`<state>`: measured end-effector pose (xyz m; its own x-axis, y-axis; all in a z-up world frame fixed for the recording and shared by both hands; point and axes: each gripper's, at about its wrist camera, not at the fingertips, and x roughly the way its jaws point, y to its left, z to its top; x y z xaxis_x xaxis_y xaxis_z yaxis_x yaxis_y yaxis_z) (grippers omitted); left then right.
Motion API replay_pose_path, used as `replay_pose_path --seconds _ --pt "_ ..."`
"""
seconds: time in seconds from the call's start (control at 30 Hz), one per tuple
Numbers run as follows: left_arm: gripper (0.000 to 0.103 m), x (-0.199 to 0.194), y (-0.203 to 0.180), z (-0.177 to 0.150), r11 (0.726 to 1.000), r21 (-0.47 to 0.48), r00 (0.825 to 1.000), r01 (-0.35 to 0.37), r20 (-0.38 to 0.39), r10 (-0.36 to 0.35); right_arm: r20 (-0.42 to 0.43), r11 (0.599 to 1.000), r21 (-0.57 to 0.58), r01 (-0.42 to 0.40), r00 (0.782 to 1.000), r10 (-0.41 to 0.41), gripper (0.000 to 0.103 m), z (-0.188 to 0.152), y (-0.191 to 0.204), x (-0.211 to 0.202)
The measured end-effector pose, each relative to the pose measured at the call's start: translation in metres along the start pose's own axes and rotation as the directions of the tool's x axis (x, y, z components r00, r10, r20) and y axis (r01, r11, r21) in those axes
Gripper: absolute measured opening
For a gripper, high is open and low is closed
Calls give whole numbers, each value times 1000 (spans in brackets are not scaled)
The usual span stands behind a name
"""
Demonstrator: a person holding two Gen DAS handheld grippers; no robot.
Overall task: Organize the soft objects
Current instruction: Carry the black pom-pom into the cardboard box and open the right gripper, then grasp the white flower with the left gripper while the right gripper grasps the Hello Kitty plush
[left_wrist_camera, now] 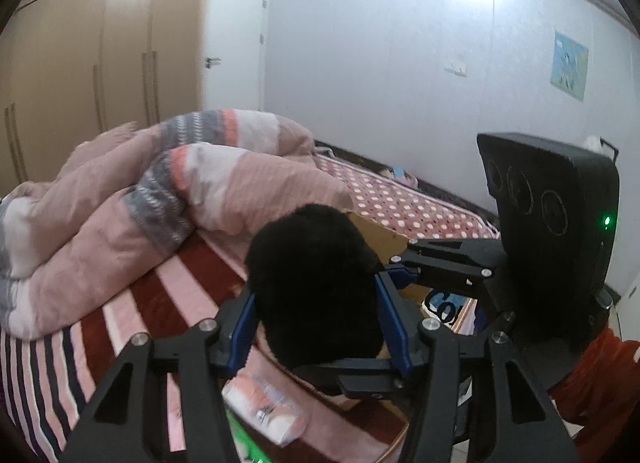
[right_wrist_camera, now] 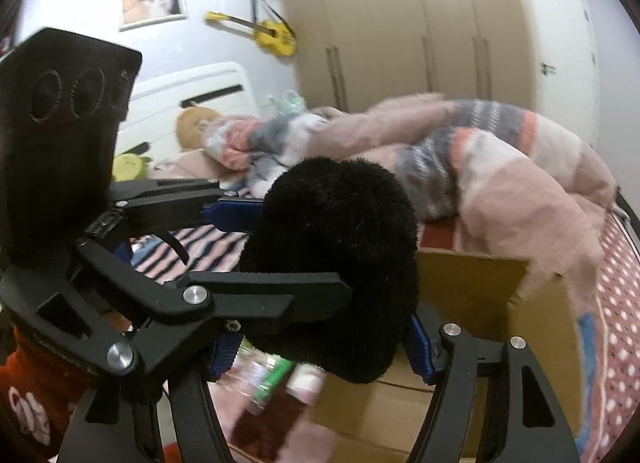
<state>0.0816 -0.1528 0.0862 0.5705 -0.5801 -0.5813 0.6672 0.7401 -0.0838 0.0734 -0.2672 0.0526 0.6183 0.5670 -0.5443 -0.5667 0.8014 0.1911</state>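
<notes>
A black fluffy soft object [left_wrist_camera: 316,283] is held in the air between both grippers, above the bed and next to a cardboard box [right_wrist_camera: 472,327]. My left gripper [left_wrist_camera: 316,327] is shut on it, blue pads pressing its two sides. My right gripper [right_wrist_camera: 324,347] is also shut on the black fluffy object [right_wrist_camera: 336,263]; it comes in from the right in the left wrist view [left_wrist_camera: 448,263]. The left gripper crosses the right wrist view from the left [right_wrist_camera: 224,231]. The box's inside is mostly hidden by the object.
A crumpled pink and grey duvet [left_wrist_camera: 160,191] lies over the striped bedsheet [left_wrist_camera: 132,303]. A tissue pack [left_wrist_camera: 264,407] lies below the grippers. Plush toys [right_wrist_camera: 196,123] sit by the headboard. Wardrobes [left_wrist_camera: 100,63] and a door [left_wrist_camera: 236,47] stand behind the bed.
</notes>
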Motion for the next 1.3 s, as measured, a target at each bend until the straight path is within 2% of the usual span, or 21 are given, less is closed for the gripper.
replay_pose_path --seconds 0.13,0.27,0.33,0.37,0.4,0.47,0.57,0.67,0.7,0.77,0.8,0.97,1.07,1.3 --pt "52 35 -7 10 999 8 996 34 -79 -33 -67 998 48 51 997 -48 65 -7 -32 9" --pt "53 67 -11 9 998 13 985 54 -166 -51 -129 994 62 91 988 -82 68 -22 -51 20" --pt "57 77 -11 6 998 14 979 54 -200 -50 -151 992 65 108 984 -97 69 -29 -58 23" --pt "63 81 -12 6 999 17 977 47 -209 -42 -164 991 63 119 981 -107 70 -33 -59 25" --pt "72 80 -15 5 999 20 978 40 -206 -35 -177 989 54 136 976 -125 71 -36 -59 27" --pt "83 72 -12 4 999 25 984 29 -175 -24 -181 985 28 167 970 -160 75 -41 -59 30" --pt "86 57 -3 8 1000 19 992 15 -129 -13 -153 977 -15 214 965 -214 88 -43 -56 25" --pt "94 32 7 11 999 11 997 -31 -75 32 -90 968 -41 249 964 -251 89 -37 -46 14" --pt "95 19 11 10 999 4 997 -55 -56 55 -59 969 -50 241 968 -243 90 -34 -39 8" --pt "97 -3 19 8 996 -18 996 -88 -26 88 -19 974 -65 219 975 -220 102 -28 -27 0" --pt "102 -12 22 7 994 -28 995 -103 -15 103 9 976 -80 202 979 -202 103 -25 -17 -6" --pt "102 -59 51 -18 969 -84 972 -231 29 234 54 979 -167 120 992 -112 103 -15 31 -9" --pt "102 -82 72 -45 949 -134 956 -285 27 291 22 977 -210 27 999 -23 103 -17 63 1" --pt "102 -103 113 -111 915 -212 939 -342 -31 344 -98 973 -220 -76 994 56 102 -31 118 58"
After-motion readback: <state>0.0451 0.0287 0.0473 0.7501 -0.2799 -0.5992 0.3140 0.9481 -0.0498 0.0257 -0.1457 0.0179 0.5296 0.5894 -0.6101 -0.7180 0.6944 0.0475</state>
